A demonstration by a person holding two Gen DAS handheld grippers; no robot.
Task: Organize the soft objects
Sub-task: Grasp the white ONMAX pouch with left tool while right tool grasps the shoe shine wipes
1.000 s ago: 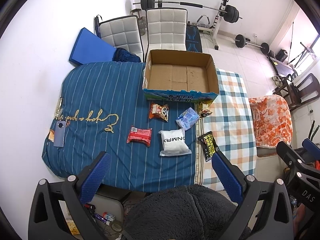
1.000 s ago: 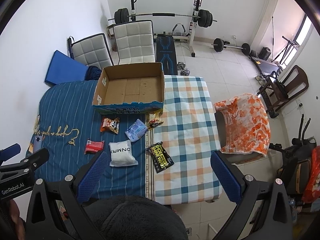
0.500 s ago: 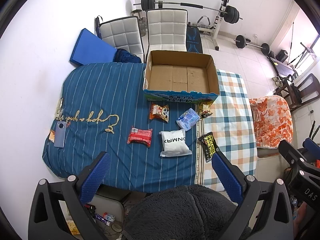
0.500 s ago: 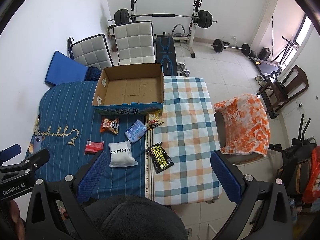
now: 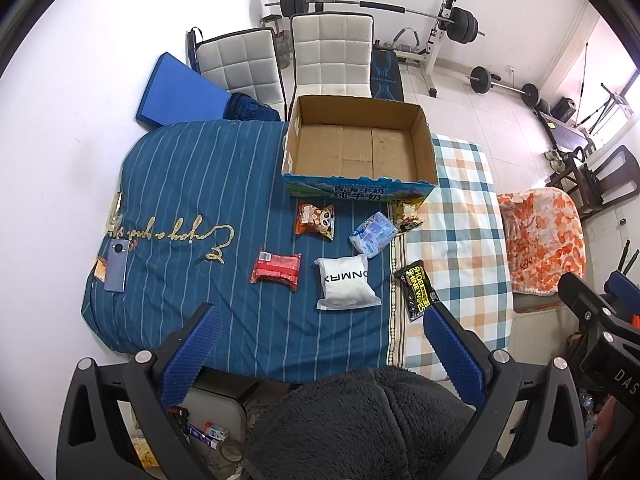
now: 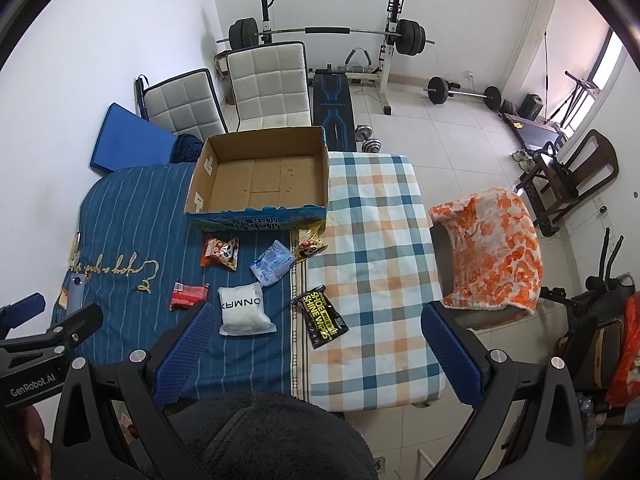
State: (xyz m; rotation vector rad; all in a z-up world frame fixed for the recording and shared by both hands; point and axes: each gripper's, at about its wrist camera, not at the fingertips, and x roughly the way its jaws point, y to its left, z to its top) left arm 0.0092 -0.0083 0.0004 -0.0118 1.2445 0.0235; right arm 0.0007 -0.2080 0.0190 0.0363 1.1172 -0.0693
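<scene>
While nothing has shifted over the last second, both the left gripper point(image 5: 320, 344) and the right gripper point(image 6: 316, 338) remain wide and unloaded above the near worktop point(image 6: 376, 208), leaving six soft packets outside the cardboard box point(image 5: 356, 176).

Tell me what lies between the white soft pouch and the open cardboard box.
The white soft pouch lies on the blue striped cloth, short of the open cardboard box. Between them lie the pale blue plastic packet and, slightly leftward, the orange panda snack bag. Both are flat, so lifting over them looks feasible.
</scene>
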